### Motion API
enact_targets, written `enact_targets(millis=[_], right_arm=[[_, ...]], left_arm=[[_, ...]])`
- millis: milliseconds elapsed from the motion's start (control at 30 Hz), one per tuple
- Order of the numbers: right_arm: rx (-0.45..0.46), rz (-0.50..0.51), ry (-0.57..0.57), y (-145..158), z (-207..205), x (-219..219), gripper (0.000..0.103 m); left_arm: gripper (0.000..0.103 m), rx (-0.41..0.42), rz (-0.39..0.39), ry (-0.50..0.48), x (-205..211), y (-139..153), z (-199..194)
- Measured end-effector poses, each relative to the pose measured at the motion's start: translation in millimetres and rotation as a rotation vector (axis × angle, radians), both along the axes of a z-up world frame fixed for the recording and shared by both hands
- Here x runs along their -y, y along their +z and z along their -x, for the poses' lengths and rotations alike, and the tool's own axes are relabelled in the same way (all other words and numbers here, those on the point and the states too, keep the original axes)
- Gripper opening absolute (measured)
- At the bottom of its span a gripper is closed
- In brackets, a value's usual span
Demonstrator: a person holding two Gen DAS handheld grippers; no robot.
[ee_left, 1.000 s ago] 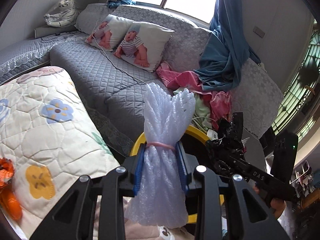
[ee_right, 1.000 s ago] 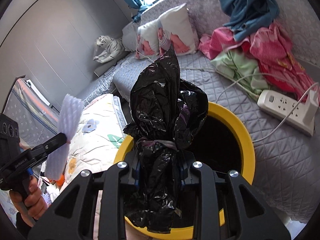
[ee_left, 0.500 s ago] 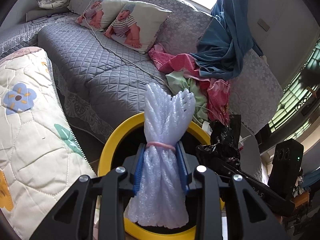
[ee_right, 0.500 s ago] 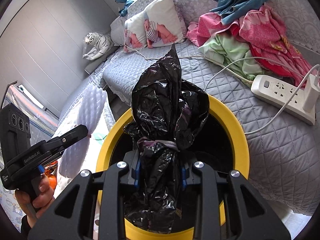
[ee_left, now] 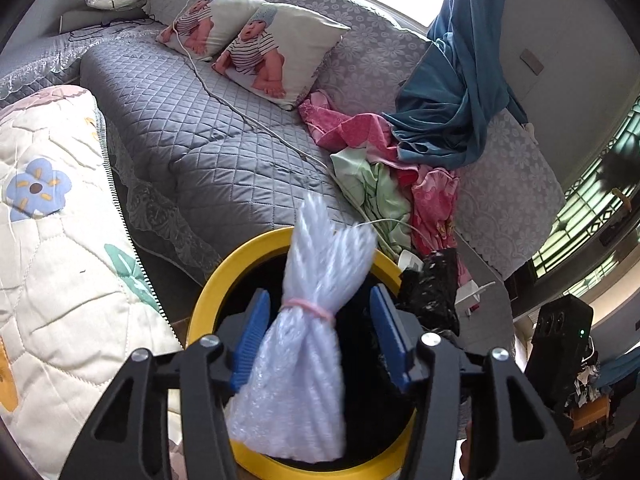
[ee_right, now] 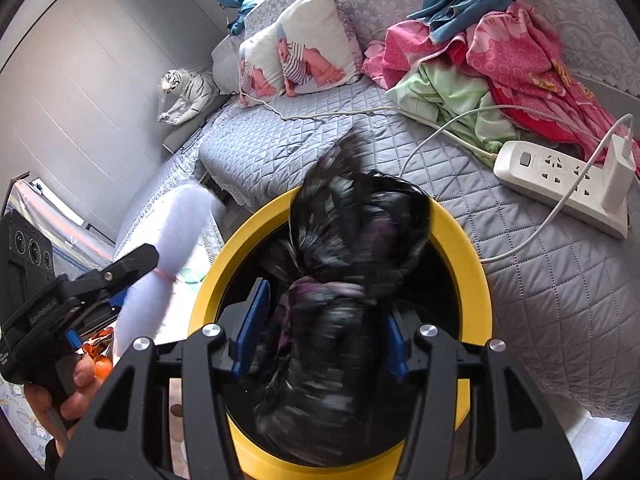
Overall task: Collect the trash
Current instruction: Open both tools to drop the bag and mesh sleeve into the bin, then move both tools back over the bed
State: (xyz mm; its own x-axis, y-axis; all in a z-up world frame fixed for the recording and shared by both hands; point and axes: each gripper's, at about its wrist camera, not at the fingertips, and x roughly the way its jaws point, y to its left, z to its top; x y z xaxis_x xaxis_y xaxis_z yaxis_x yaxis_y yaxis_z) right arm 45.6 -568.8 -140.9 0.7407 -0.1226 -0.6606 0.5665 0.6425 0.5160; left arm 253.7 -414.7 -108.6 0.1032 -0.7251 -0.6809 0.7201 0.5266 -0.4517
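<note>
A white bubble-wrap bundle (ee_left: pixel 308 344), tied with a pink band, hangs blurred between the blue pads of my left gripper (ee_left: pixel 320 316). Its jaws are opening and the pads stand clear of the bundle. A tied black plastic bag (ee_right: pixel 340 300), also blurred, sits between the pads of my right gripper (ee_right: pixel 320 320), whose jaws are opening too, with gaps on both sides. Both bundles are over the mouth of a yellow-rimmed bin (ee_left: pixel 224 276) (ee_right: pixel 468 264) with a dark inside. The left gripper (ee_right: pixel 120 276) with its bundle shows at the left of the right wrist view.
A grey quilted sofa (ee_left: pixel 192 136) lies behind the bin with two baby-print pillows (ee_left: pixel 272 48), pink and green clothes (ee_left: pixel 372 168) and a blue cloth (ee_left: pixel 448 112). A white power strip (ee_right: pixel 560 184) with cables rests on it. A flower-print quilt (ee_left: pixel 52 240) is at the left.
Both grippers' jaws have spread apart and let go of their bundles, which now blur as they drop toward the bin. The left gripper moved over the bin before that.
</note>
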Motion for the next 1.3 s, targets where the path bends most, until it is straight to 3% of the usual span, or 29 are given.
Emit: enact_targets(millis=[567, 700, 733, 833, 900, 1033, 1167, 1300], right_arm=[[0.037, 0.014, -0.043, 10, 18, 1, 0.05], [0.083, 0.043, -0.032, 19, 21, -7, 0.05], [0.093, 0.057, -0.029, 22, 21, -9, 0.05], [0.139, 0.089, -0.015, 32, 20, -20, 0.052], [0.169, 0.109, 0.003, 40, 18, -29, 0.06], [0.234, 0.157, 0.057, 55, 10, -53, 0.073], [0.295, 0.183, 0.137, 69, -6, -81, 0.087], [0.348, 0.223, 0.227, 81, -20, -113, 0.092]], left_arm=[[0.056, -0.001, 0.047, 0.061, -19, 14, -5], [0.09, 0.117, 0.104, 0.174, -49, 42, 4], [0.094, 0.154, 0.121, 0.205, -59, 50, 8], [0.095, 0.264, 0.154, 0.261, -88, 76, 17], [0.095, 0.332, 0.137, 0.302, -109, 93, 21], [0.095, 0.393, 0.143, 0.389, -160, 126, 24], [0.095, 0.507, 0.129, 0.526, -223, 156, 31], [0.095, 0.539, 0.123, 0.616, -292, 176, 33]])
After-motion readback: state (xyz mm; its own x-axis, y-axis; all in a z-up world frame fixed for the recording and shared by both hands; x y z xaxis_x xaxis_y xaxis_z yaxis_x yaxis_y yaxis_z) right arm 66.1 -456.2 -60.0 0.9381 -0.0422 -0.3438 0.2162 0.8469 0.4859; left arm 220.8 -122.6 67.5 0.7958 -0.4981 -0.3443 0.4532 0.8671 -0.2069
